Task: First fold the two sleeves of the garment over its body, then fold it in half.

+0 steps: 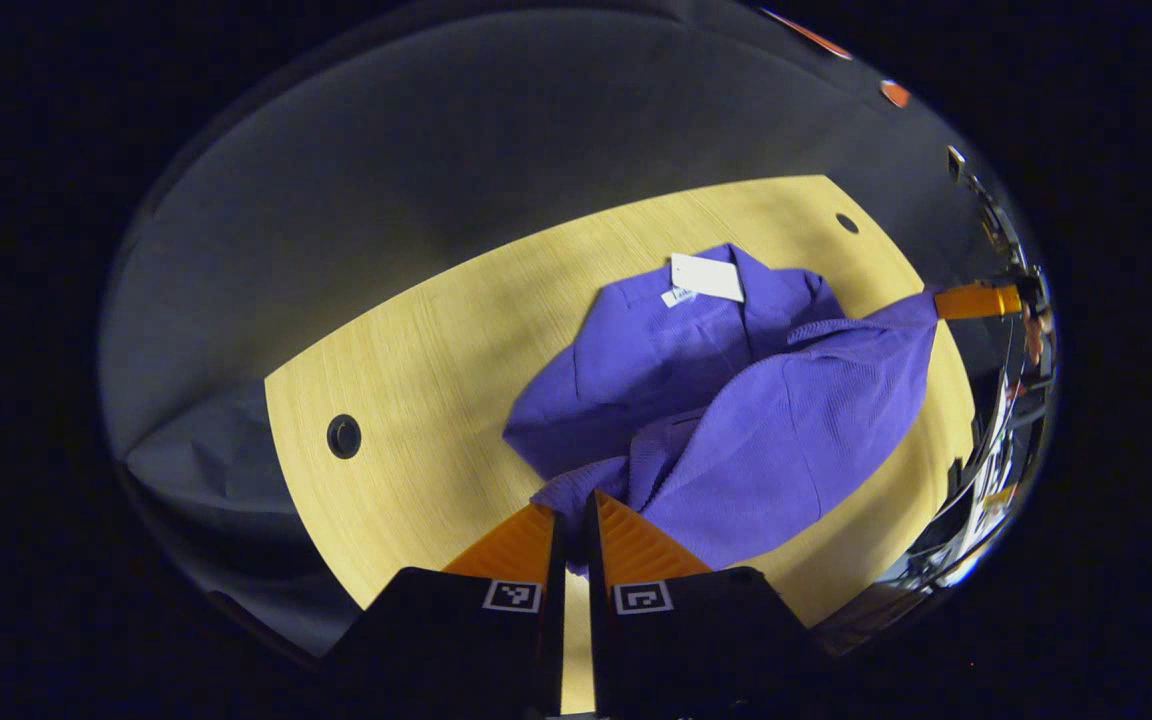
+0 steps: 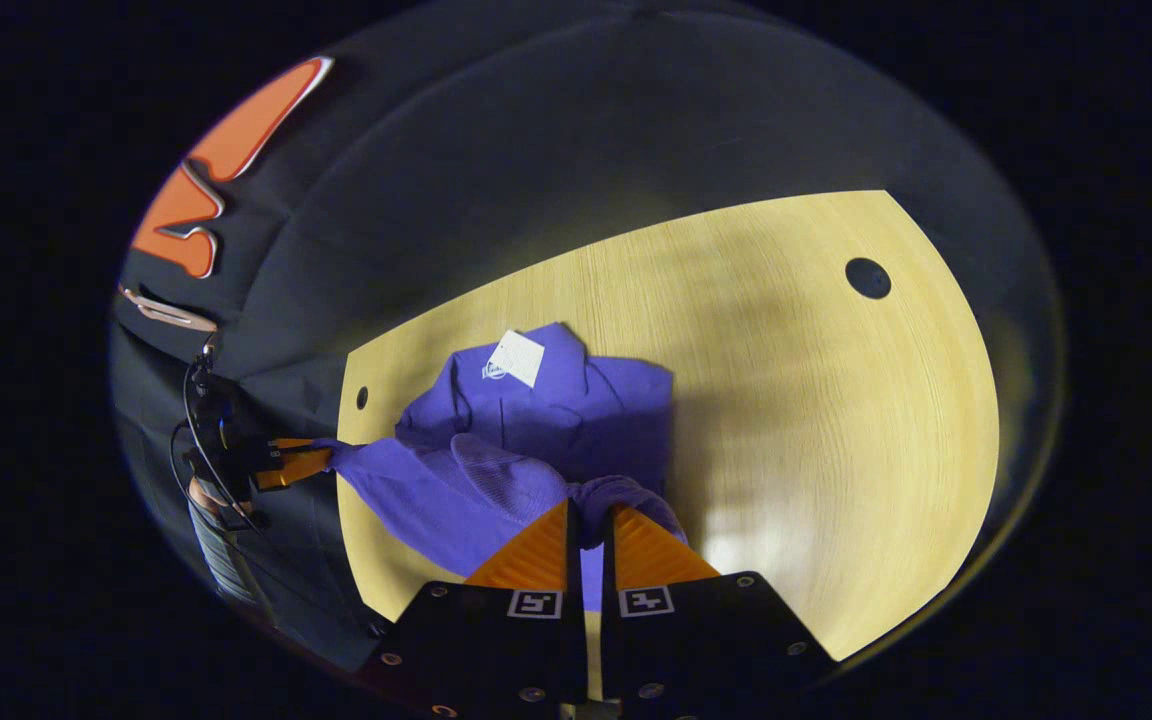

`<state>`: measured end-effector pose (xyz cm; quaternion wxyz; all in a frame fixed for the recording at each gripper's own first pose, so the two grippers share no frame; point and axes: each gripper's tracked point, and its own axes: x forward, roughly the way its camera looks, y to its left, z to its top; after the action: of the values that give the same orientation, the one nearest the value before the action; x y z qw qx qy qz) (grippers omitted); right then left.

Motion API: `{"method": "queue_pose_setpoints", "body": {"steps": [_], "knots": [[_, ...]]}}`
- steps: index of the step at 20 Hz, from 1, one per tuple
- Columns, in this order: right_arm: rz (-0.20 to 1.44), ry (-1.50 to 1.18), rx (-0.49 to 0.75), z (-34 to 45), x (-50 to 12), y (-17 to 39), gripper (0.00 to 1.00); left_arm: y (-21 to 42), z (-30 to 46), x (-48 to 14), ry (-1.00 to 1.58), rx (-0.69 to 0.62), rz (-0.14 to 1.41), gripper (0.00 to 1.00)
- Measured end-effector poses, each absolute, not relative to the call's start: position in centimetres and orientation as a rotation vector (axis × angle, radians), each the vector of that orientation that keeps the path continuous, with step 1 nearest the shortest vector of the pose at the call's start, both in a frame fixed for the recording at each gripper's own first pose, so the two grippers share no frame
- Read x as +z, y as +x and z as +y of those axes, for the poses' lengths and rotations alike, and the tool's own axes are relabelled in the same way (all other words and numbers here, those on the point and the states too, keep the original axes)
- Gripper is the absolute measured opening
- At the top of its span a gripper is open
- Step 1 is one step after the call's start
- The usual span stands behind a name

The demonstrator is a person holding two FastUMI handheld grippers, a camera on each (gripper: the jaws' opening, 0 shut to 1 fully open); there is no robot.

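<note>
The purple knit garment [image 1: 696, 400] lies near the middle of the left gripper view on a pale wooden bench [image 1: 416, 400], its collar end toward the top of the frame with a white tag [image 1: 707, 277] resting on it. The lower part of the garment is lifted off the bench and stretched between the two grippers, hanging as a raised sheet over the flat part.

At the bottom centre of the left gripper view, the left gripper [image 1: 572, 515] has its jaws closed on a bunched corner of the fabric. In the right gripper view this same gripper [image 2: 311, 458] appears at the left edge, pinching the far corner, with the holder's hand behind it, though that part is too dark and small to make out well.

At the bottom centre of the right gripper view, the right gripper [image 2: 591, 520] has its jaws closed on another bunched corner of the garment [image 2: 536, 430]. In the left gripper view it appears at the right edge [image 1: 946, 300], gripping a corner pulled to a point.

A round cable hole [image 1: 343, 436] sits in the bench at the left of the left gripper view, and a second hole [image 1: 846, 222] at the upper right. Dark booth cloth [image 1: 386, 150] fills the background above the bench.
</note>
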<state>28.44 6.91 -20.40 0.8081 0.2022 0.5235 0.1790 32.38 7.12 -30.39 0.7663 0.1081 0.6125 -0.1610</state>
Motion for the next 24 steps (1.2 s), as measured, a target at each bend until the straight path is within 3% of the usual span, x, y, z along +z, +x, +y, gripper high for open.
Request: {"method": "queue_pose_setpoints", "body": {"steps": [4,8,13,14,18,19,21,24], "knots": [[1.077,0.551,0.351,7.8,-20.8,32.7,0.06,35.5,7.4,-31.3,0.232,-0.29,1.232,0.12],[1.026,0.644,0.293,7.6,-21.6,35.7,0.07,40.6,8.4,-31.2,0.277,-0.108,1.025,0.17],[0.874,0.661,0.243,7.2,-19.7,38.1,0.29,41.8,8.8,-30.0,0.24,0.024,0.904,0.23],[0.851,0.634,0.239,6.8,-19.2,37.8,0.32,41.5,8.1,-30.1,0.196,0.033,0.882,0.29],[0.728,0.532,0.249,6.7,-16.0,34.9,0.63,38.7,6.8,-29.5,0.118,0.032,0.806,0.86],[0.698,0.514,0.251,7.2,-15.1,33.9,0.87,37.9,6.6,-29.1,0.118,0.033,0.78,1.0],[0.622,0.488,0.249,8.0,-13.6,31.8,0.95,35.9,5.9,-27.7,0.093,0.018,0.741,1.0],[0.55,0.457,0.268,10.1,-12.5,28.1,0.97,33.3,4.5,-24.1,0.012,-0.024,0.646,1.0]]}}
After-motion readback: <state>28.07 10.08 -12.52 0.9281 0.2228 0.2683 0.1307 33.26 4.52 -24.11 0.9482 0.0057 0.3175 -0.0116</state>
